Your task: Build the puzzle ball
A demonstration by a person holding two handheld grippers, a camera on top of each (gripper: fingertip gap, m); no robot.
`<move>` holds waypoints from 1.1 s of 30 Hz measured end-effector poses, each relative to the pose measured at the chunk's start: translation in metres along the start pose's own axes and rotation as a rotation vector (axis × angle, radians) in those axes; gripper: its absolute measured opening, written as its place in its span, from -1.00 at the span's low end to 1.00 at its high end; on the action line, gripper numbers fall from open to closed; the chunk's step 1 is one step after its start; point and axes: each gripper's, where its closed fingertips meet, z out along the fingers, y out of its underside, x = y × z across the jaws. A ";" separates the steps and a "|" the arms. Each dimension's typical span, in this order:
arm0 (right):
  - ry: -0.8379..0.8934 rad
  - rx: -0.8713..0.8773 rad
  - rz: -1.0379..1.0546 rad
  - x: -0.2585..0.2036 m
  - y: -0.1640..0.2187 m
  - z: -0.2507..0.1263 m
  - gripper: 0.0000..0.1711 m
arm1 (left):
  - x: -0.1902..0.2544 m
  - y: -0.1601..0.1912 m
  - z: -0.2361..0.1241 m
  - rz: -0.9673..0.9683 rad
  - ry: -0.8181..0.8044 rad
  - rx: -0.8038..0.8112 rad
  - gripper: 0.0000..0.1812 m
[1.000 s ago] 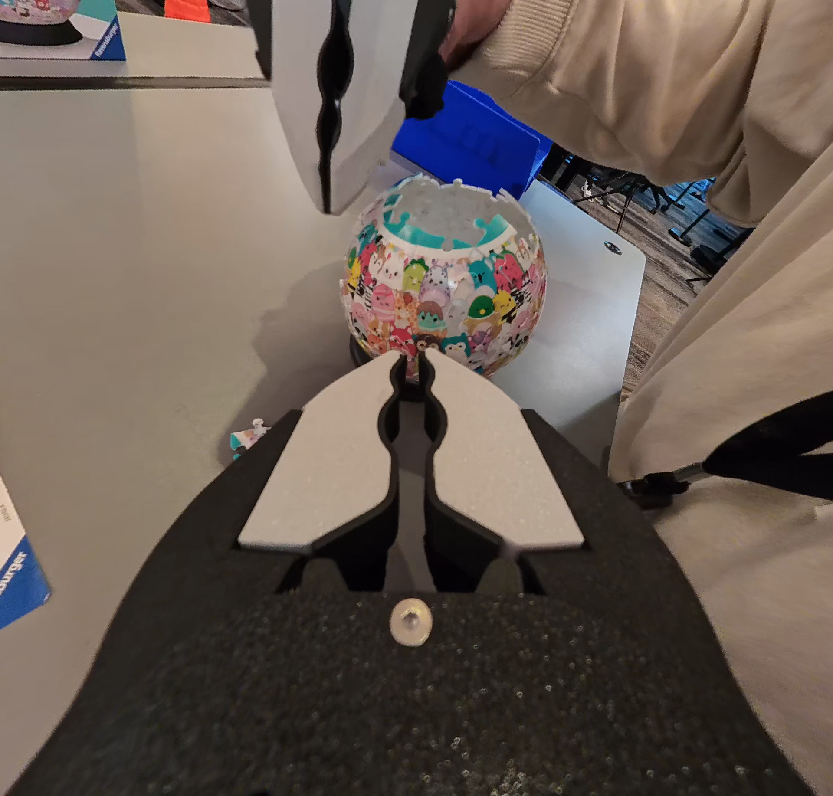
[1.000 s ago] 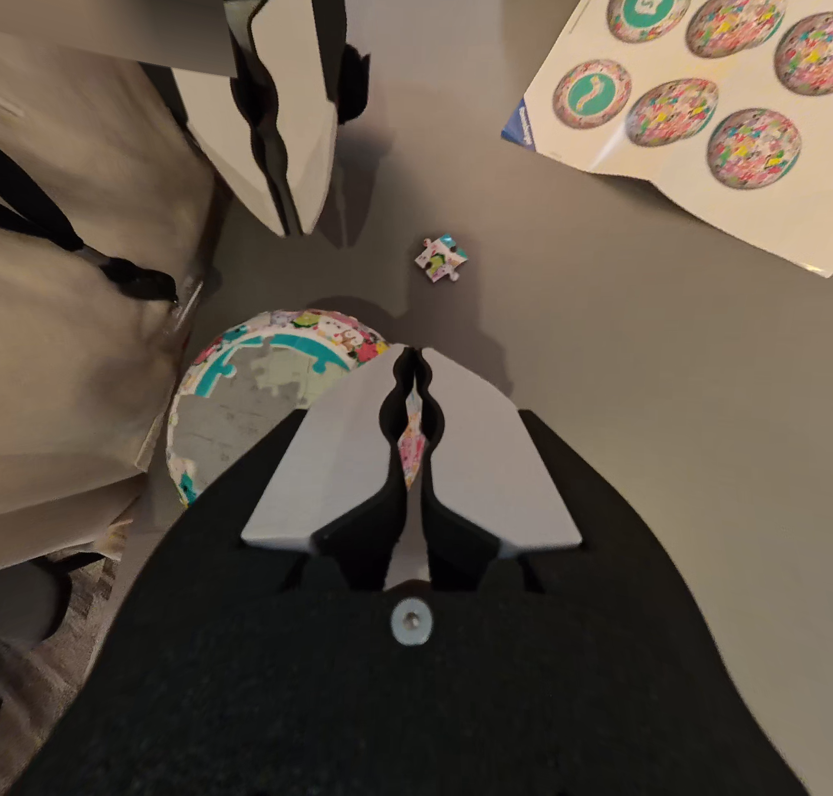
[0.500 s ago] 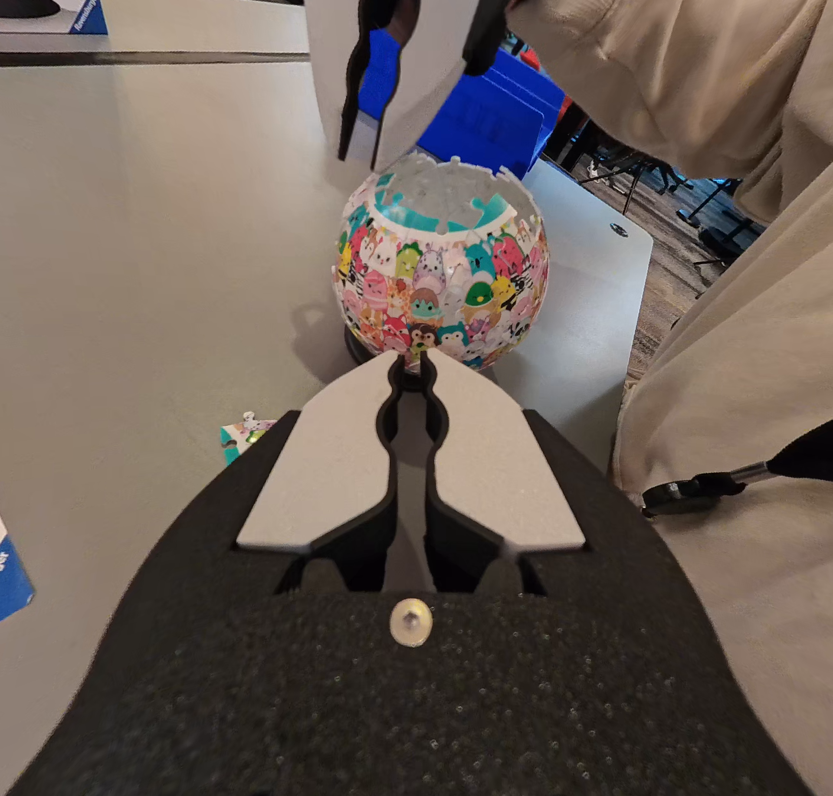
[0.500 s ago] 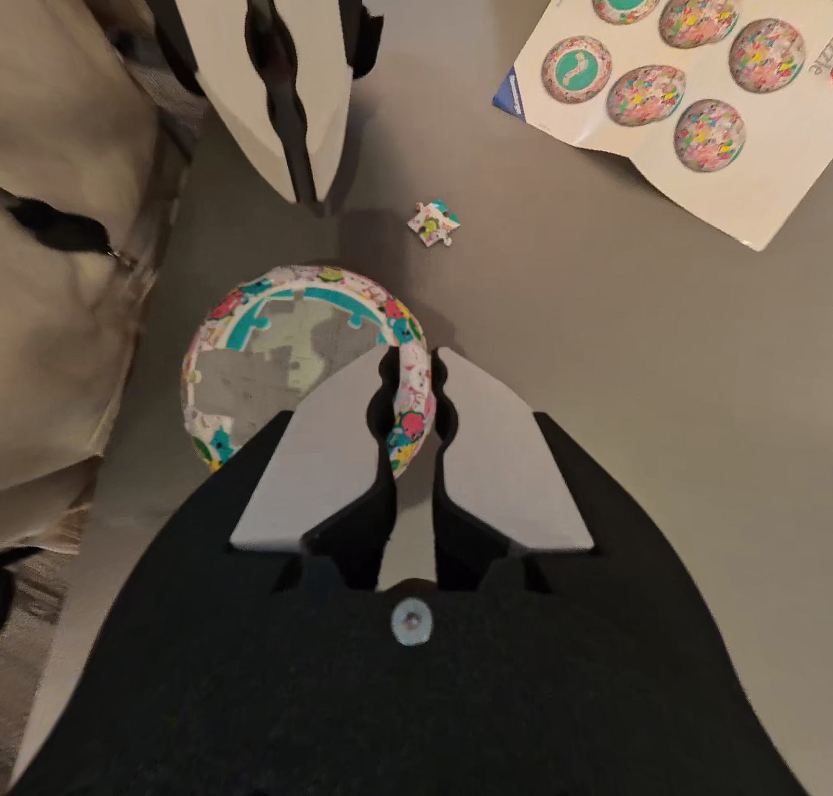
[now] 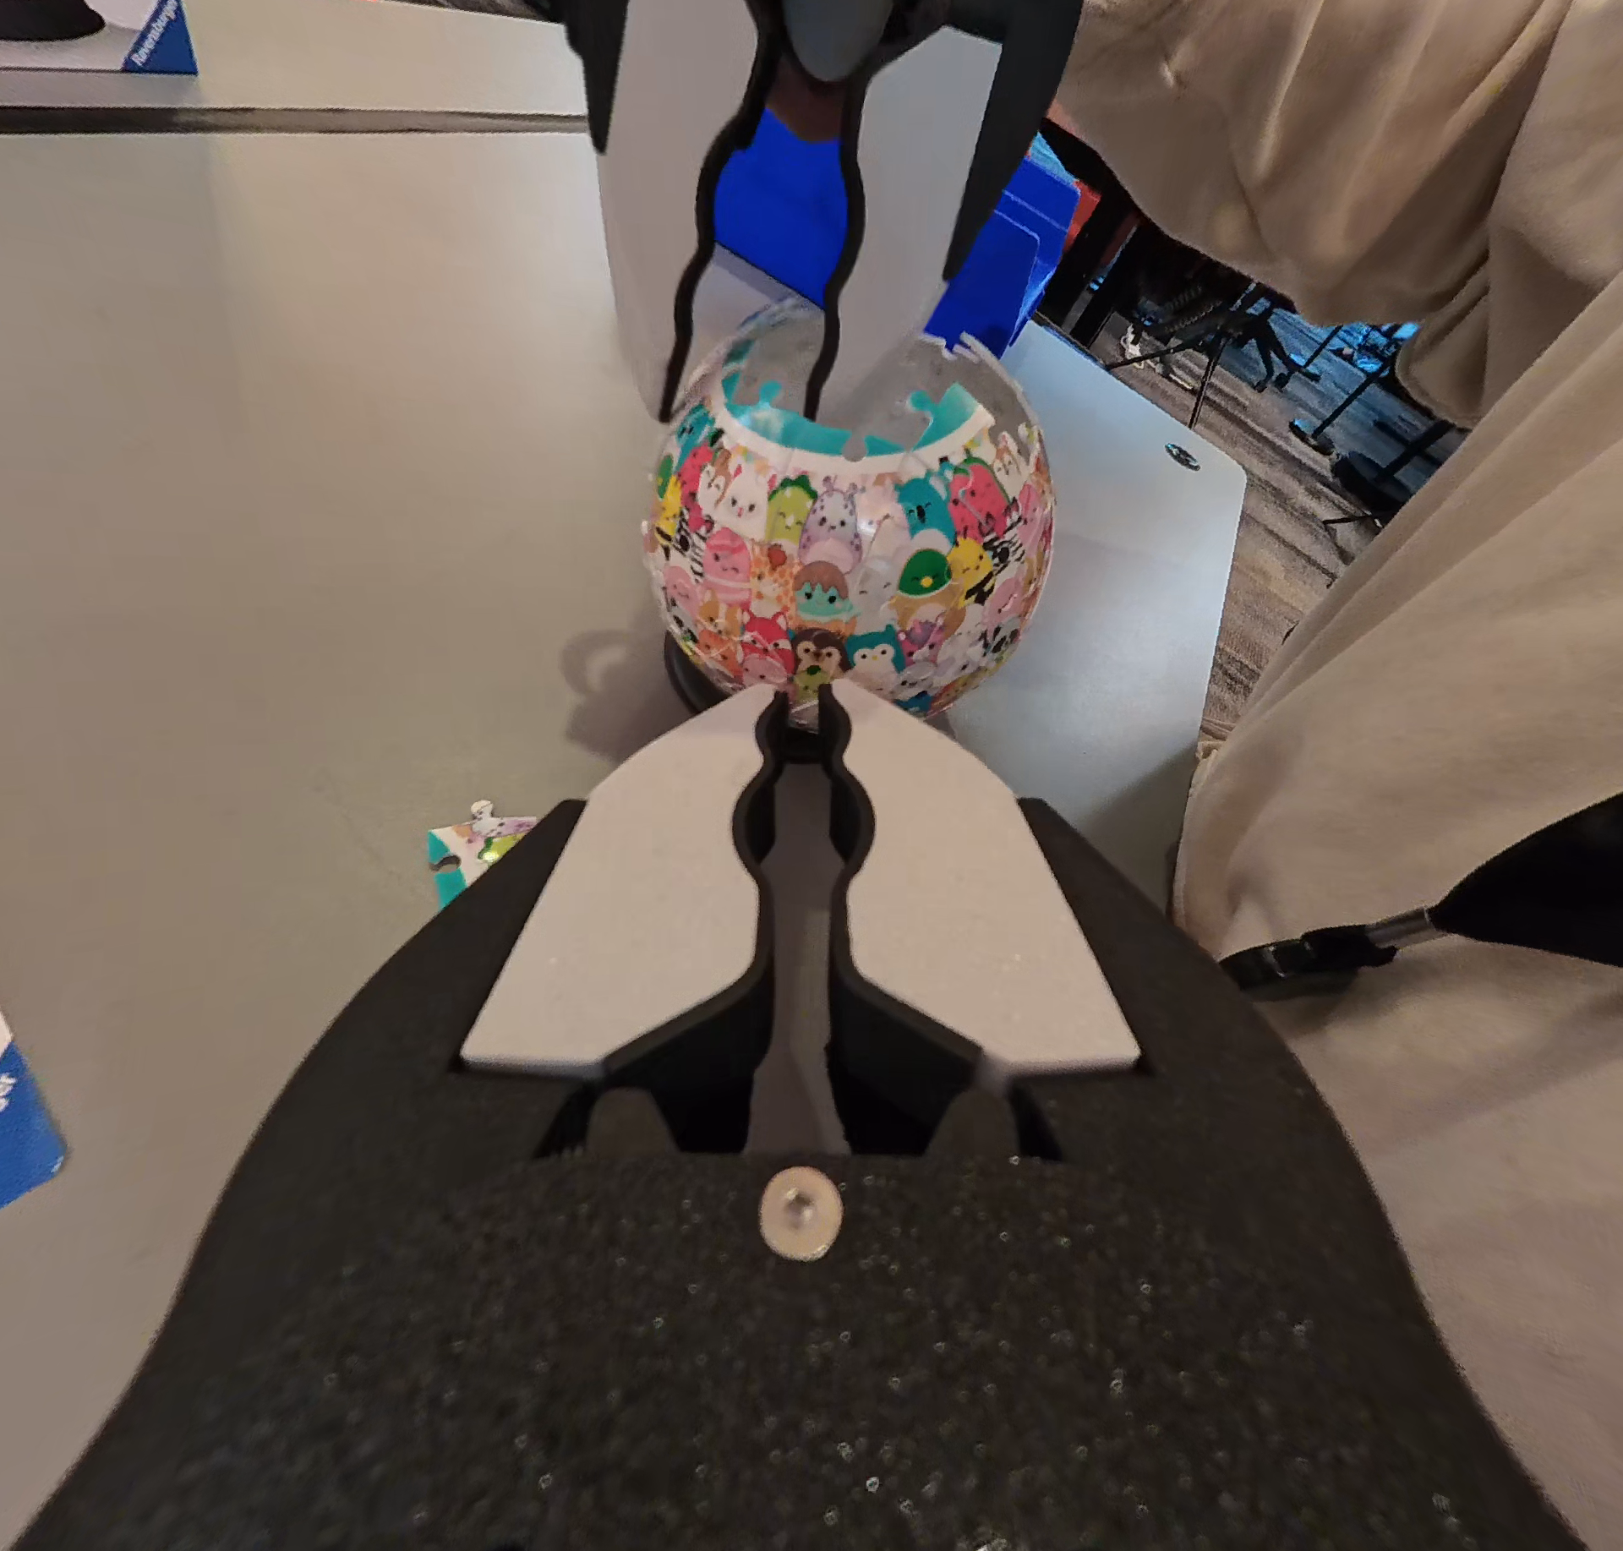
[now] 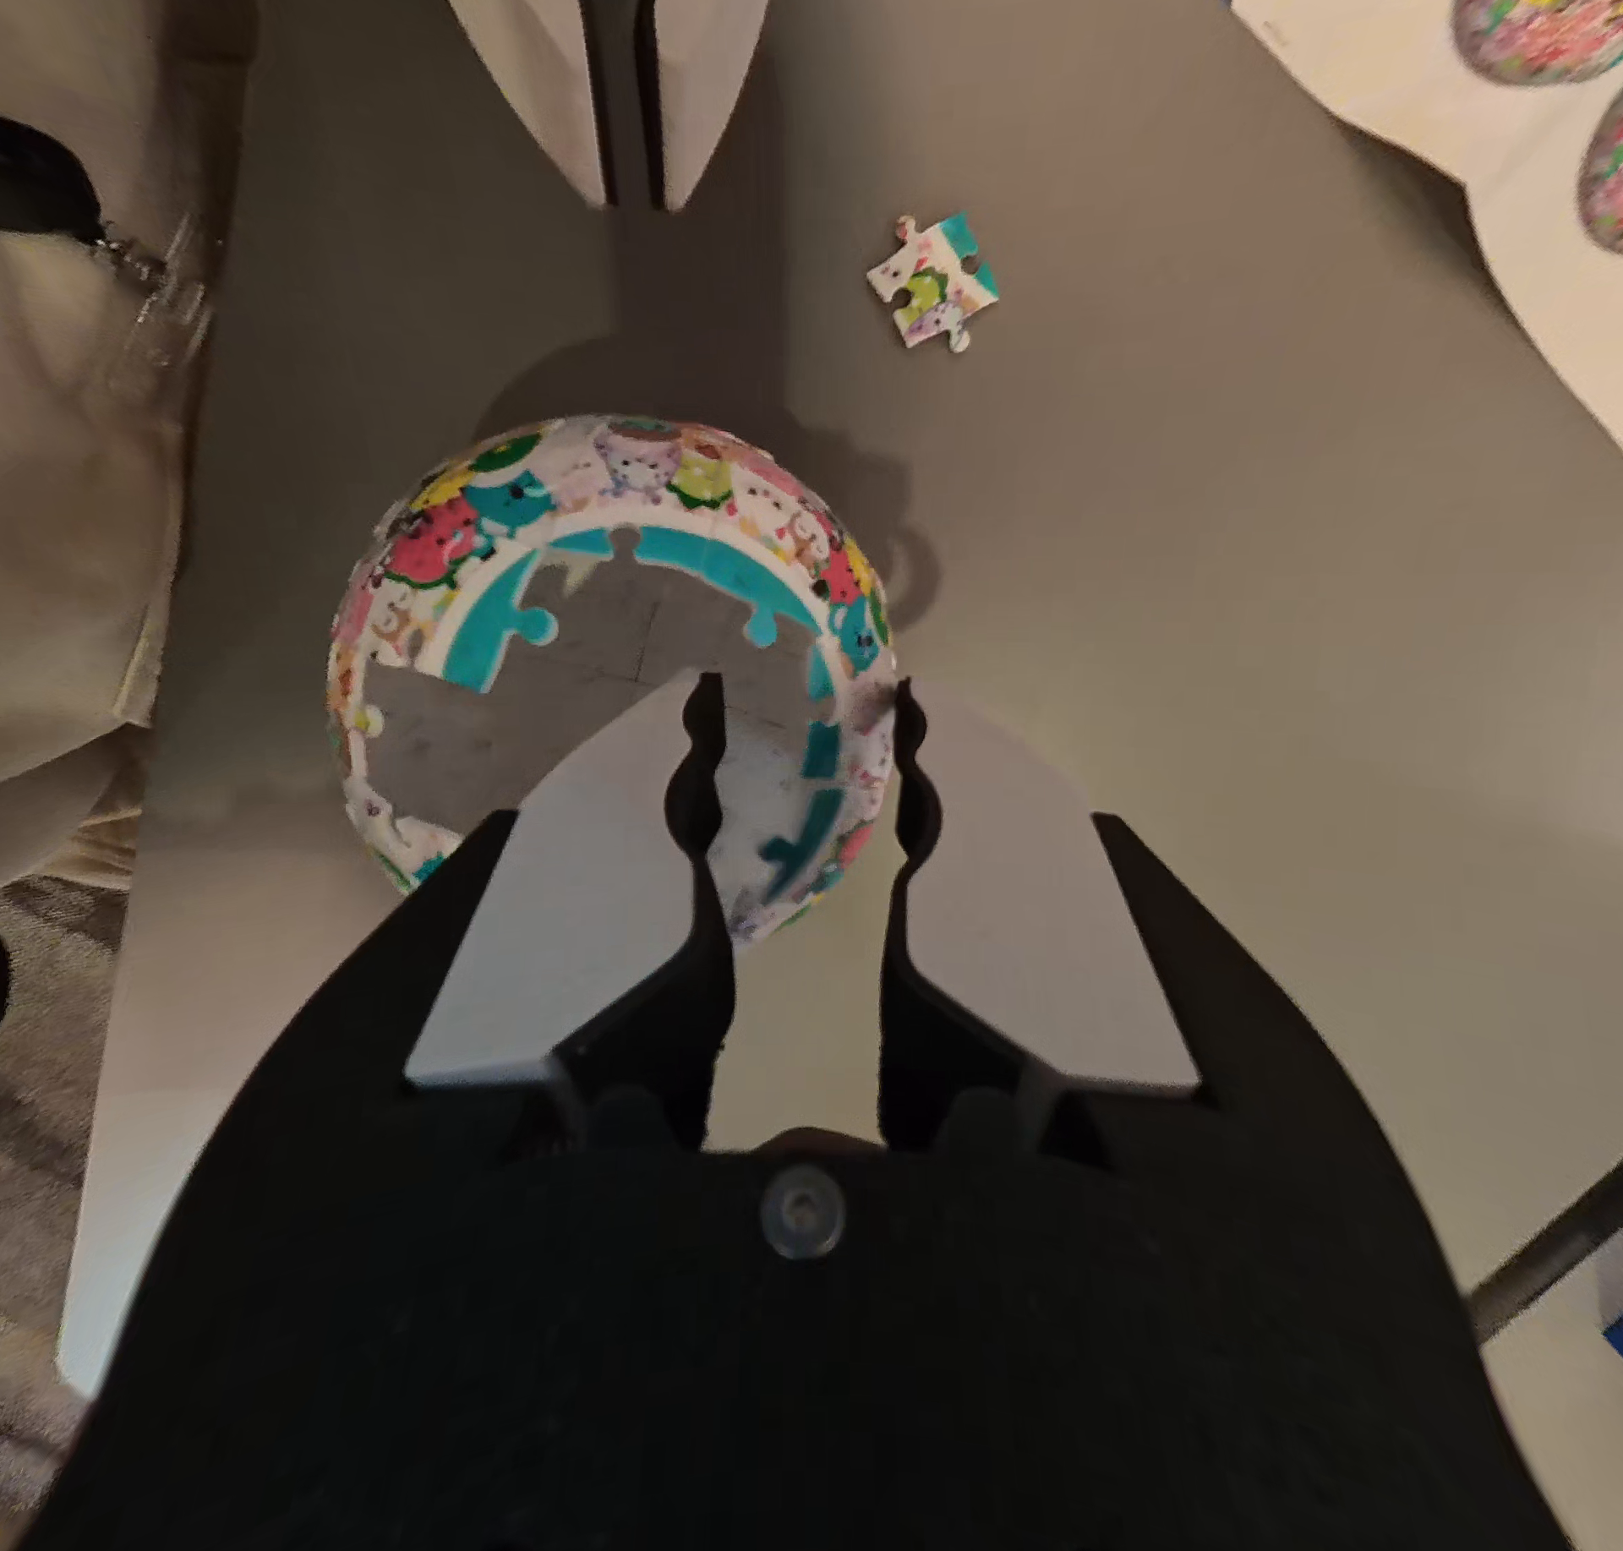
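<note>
**Puzzle ball part-built, top open; R claw released over rim**

1. Puzzle ball (image 5: 847,543): sits on a dark stand on the bench (image 5: 263,455), near the bench edge on the side of my torso. Lower shell complete, printed w/ bright cartoon creatures. Top is open; a teal band runs round the opening, w/ jigsaw tabs showing along its inner edge. Grey inside of the shell is visible in the R wrist view (image 6: 615,631).

2. My right claw (image 6: 804,692): released, fingers clearly spread. It comes down from above, straddling the ball's rim: one finger over the opening, the other outside the shell wall. Nothing carried between them. Cannot tell whether either tip touches the rim. In the L wrist view the same claw (image 5: 738,407) shows w/ tips at rim level.

3. My left claw (image 5: 801,701): clenched, fingertips nearly meeting, no piece seen between them. It points at the ball's lower front, just beside the stand; contact cannot be judged.

4. Loose puzzle piece (image 6: 933,279): lies flat on the bench, apart from the ball, teal along one edge. Partly hidden by my left claw in the L wrist view (image 5: 470,841).

5. Printed sheet (image 6: 1449,60) w/ ball pictures: far right corner of the R wrist view, on the bench.

6. Beige sleeve (image 5: 1317,104) runs to the R claw.
</note>
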 end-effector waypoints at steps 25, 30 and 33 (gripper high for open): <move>0.055 0.074 0.108 0.003 0.010 -0.021 -0.52 | 0.005 -0.001 0.000 0.008 0.005 -0.001 -0.94; 0.041 0.134 0.182 -0.005 0.015 -0.020 -0.55 | 0.008 -0.002 0.001 0.005 0.018 0.003 -0.93; 0.056 0.138 0.171 -0.007 0.016 -0.016 -0.59 | 0.011 -0.002 0.002 0.011 0.022 0.000 -0.94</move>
